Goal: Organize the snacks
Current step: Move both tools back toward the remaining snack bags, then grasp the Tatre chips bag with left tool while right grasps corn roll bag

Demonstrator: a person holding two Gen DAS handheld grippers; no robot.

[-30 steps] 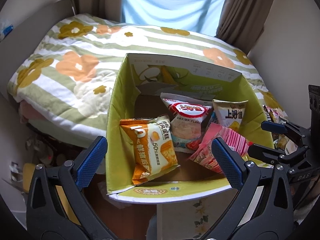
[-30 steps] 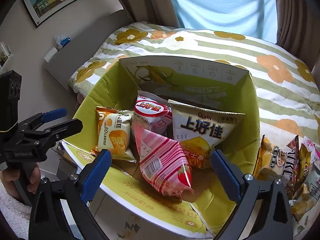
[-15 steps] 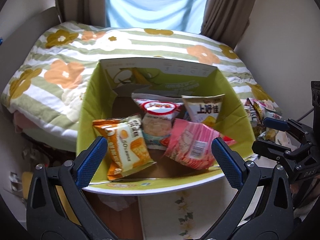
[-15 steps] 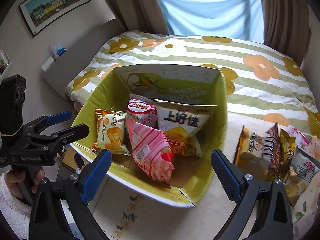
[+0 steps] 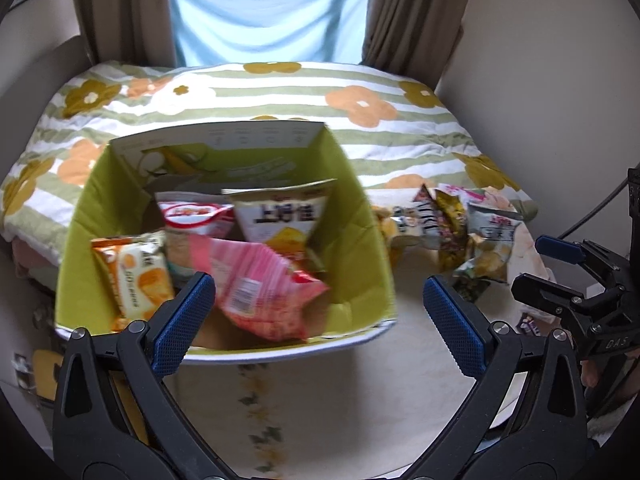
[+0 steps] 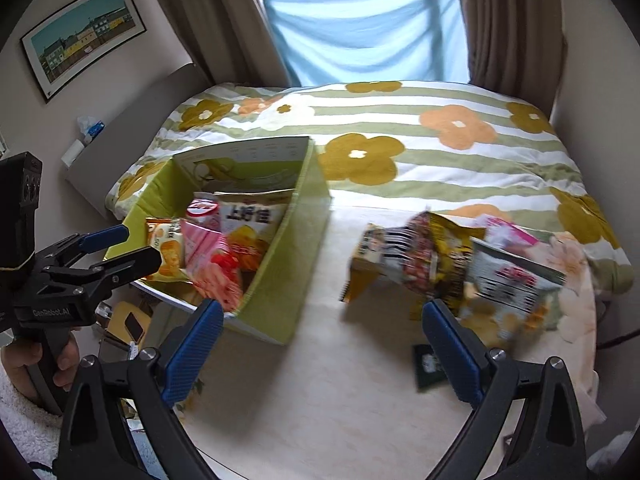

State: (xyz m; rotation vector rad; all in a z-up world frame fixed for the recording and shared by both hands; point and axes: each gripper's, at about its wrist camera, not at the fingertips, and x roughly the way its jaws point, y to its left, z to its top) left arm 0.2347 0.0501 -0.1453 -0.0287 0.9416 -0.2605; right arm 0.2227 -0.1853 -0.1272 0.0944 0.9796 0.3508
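Both tongs gape wide, holding nothing. The left tongs point(image 5: 318, 312) face the green box point(image 5: 360, 248) of snacks; the right tongs point(image 6: 322, 344) point toward the loose snack packets point(image 6: 452, 260) on the counter point(image 6: 340, 392).

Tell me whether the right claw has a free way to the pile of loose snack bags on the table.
Probably yes: the right claw is open and empty, facing the pile of loose snack bags, with only bare pale tabletop between them.

pink packet point(image 5: 264, 292): print motion-blurred | snack pile point(image 6: 460, 264): labels smeared | dark packet point(image 6: 430, 366): half behind tongs
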